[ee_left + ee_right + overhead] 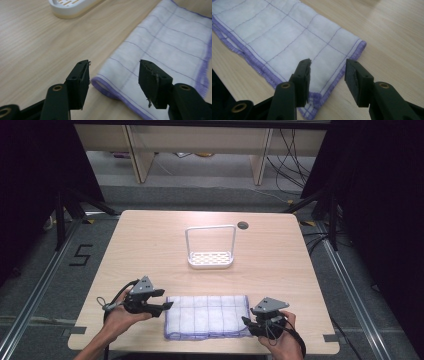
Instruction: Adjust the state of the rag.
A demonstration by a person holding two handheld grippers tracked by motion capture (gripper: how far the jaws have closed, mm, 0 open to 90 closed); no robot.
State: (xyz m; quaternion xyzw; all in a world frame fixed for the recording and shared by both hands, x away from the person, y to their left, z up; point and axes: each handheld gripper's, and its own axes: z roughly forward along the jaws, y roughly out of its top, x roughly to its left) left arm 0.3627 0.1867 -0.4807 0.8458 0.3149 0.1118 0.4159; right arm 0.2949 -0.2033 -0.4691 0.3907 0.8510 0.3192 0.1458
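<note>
Both grippers are let go right now, jaws apart with nothing pinched. The left gripper (pixel 162 301) sits at the left end of the folded cloth (pixel 207 316), the right gripper (pixel 248 322) at its right end, so my guess is they're parked there because a fold was just laid down. The cloth lies flat along the near edge of the table (pixel 150 245), a long white strip with a thin purple grid and purple stitched hem, layers stacked neatly. Further back, well apart from it, stands a white wire-handled rack (pixel 210 247).
</note>
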